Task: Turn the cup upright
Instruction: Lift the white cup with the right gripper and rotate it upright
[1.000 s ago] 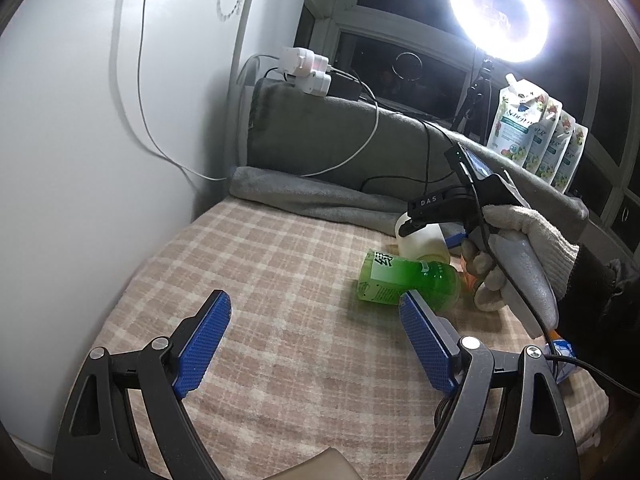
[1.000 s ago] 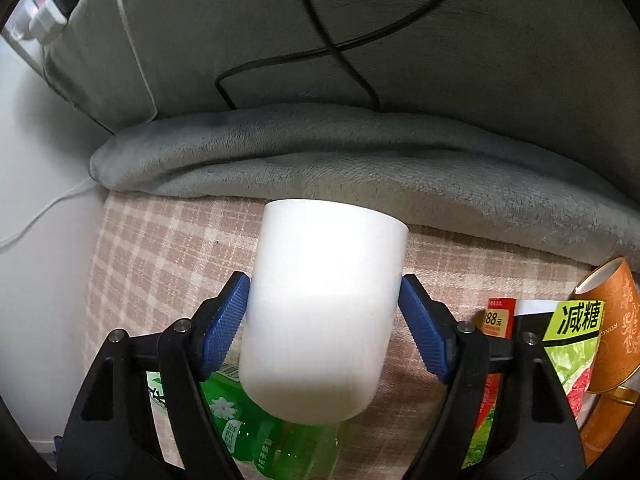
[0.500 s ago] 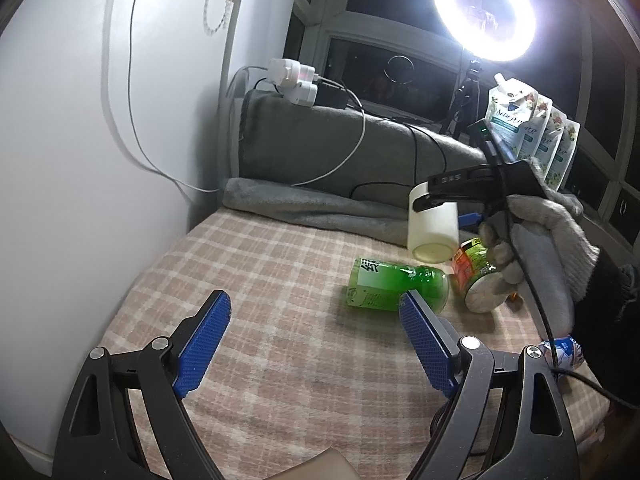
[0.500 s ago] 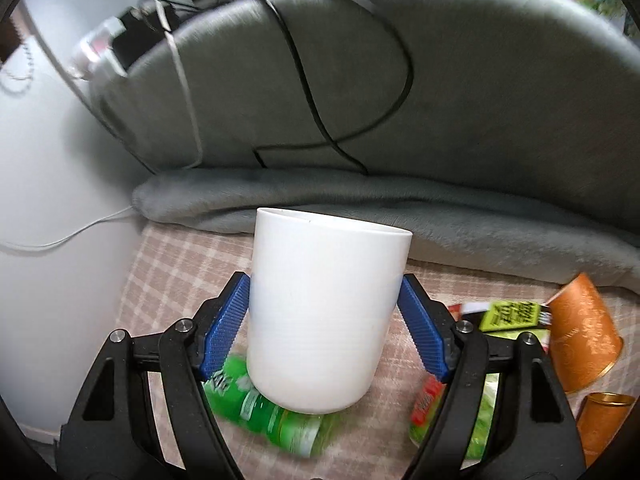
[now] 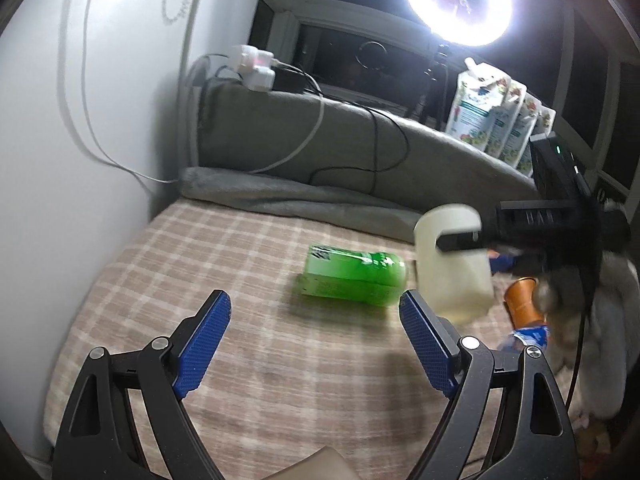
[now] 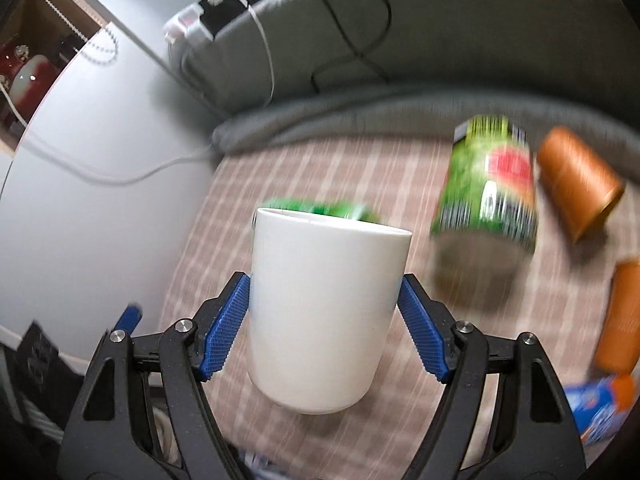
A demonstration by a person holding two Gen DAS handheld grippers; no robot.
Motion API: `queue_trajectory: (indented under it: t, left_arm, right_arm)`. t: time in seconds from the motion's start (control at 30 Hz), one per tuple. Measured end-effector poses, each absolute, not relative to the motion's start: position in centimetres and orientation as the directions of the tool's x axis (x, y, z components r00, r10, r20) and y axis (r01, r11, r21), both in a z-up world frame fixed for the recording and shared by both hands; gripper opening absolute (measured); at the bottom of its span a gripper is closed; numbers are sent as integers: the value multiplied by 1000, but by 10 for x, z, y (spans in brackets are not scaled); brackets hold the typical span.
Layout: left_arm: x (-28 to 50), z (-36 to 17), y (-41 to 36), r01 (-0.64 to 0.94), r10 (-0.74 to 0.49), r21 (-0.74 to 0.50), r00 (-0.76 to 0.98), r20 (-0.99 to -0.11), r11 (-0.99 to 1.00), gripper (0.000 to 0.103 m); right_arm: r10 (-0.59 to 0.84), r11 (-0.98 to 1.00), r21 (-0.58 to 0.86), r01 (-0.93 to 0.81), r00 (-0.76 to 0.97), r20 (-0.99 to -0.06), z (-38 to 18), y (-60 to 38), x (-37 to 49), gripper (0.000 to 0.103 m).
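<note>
The white cup (image 6: pixel 326 304) sits btwn the blue pads (image 6: pixel 226 330) of the right tongs (image 6: pixel 325 330), clamped on both sides at mid-body, rim up and away from the camera, base hanging free above the plaid-covered bench (image 6: pixel 192 280). In the left wrist view the same cup (image 5: pixel 452 264) shows off to the right of the left tongs (image 5: pixel 314 344), just beyond the right-hand pad, lifted clear of the bench (image 5: pixel 240 272) and tilted; one black finger of the right tongs (image 5: pixel 466 240) crosses its side.

Left tongs: spread wide, nothing btwn the pads, hovering low over the bench.

Hard to read: both views are motion-blurred, esp. the right wrist one. Cup's inside isn't visible. A gloved hand (image 5: pixel 600 312) behind the right tongs is smeared and partly cut by the frame edge. A blue packet (image 6: pixel 596 412) at the lower right is only partly in frame, label unreadable.

Counts: 1 white cup. 1 green bottle (image 5: pixel 352 278) lying on its side ahead of the left tongs, mostly hidden behind the cup in the right wrist view. 1 green-labelled jar (image 6: pixel 488 192) right of the cup. 2 orange paper cups on their sides, one (image 6: pixel 578 186) beyond the jar, one (image 6: pixel 620 320) at the frame edge. 1 ring light (image 5: pixel 458 0) up behind. 4 refill pouches (image 5: pixel 500 116) on the grey ledge.
</note>
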State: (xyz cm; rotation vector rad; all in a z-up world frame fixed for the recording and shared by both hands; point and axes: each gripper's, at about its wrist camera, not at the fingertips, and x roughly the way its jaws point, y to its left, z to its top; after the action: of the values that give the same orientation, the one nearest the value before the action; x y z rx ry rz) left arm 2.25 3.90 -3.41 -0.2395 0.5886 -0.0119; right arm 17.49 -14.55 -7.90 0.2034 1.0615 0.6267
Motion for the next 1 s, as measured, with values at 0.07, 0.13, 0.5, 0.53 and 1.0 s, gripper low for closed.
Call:
queue_trajectory:
  t: [0.07,0.13,0.5,0.53,1.0]
  left_arm:
    - [24,-34,36,-44,-99,-239,826,-555,970,86]
    - [26,-36,35,-30,-127,-259,813,-568,965,86]
    - [34,-54,36,5,-287,-408,719,-633,913,86]
    - [34,-55,36,6,-293,-413,714,-636,911,86]
    - [64,-65,11,90,-424,-453,548,-721,887,86]
  right_arm:
    - [580,802,464,-375,307,-754,-98,-140,167,78]
    - [590,795,490,-357,270,-761,-114,-137,162,78]
    - [597,781,534,-324,138,-790,-161,-123,140,78]
    - [591,785,524,-330,146,-794,-163,-124,138,79]
    - [603,791,496,-358,319,-731,-124,-160,120,86]
